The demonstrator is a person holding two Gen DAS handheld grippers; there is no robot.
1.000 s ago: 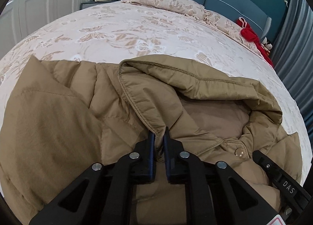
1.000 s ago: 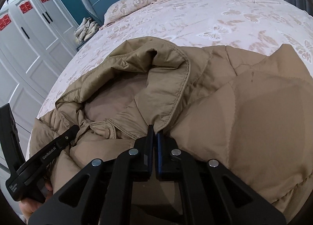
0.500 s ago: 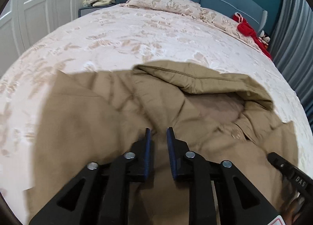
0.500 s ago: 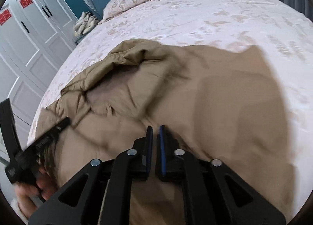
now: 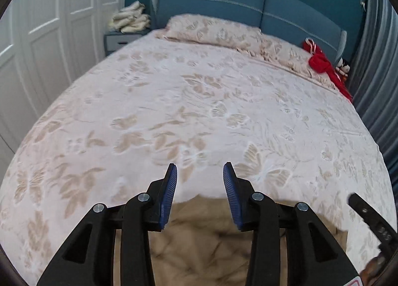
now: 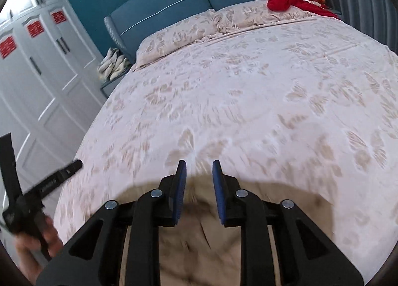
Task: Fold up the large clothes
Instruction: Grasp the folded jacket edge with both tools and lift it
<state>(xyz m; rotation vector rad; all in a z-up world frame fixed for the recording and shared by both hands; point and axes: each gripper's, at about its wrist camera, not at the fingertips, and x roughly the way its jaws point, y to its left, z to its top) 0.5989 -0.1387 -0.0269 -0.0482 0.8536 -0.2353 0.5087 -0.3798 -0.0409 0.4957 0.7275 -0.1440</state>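
Fabric of the tan padded coat [image 5: 204, 241] lies at the near edge of the bed [image 5: 199, 112], low in both wrist views and partly hidden behind the black fingers. The left hand-held gripper [image 5: 200, 181] hangs above it with jaws opening and nothing between the blue pads; only bedspread and the coat's far edge show through the gap. The right hand-held gripper [image 6: 196, 176] is likewise opening, its gap narrower and also empty, just over the coat's rounded far edge. Neither one pinches cloth.

The step in hand looks like letting go after a fold and getting ready for the next one. To do it well, both tools should come clear of the cloth without dragging it, so the fold stays as it lies. For the next grasp, I would take two matching corners or a seam edge, one per side, and bite only the layers meant to move. Padded cloth is bulky and springs back, so it is likely to need pressing flat. The pictures are blurred, so the coat's exact shape is hard to judge.
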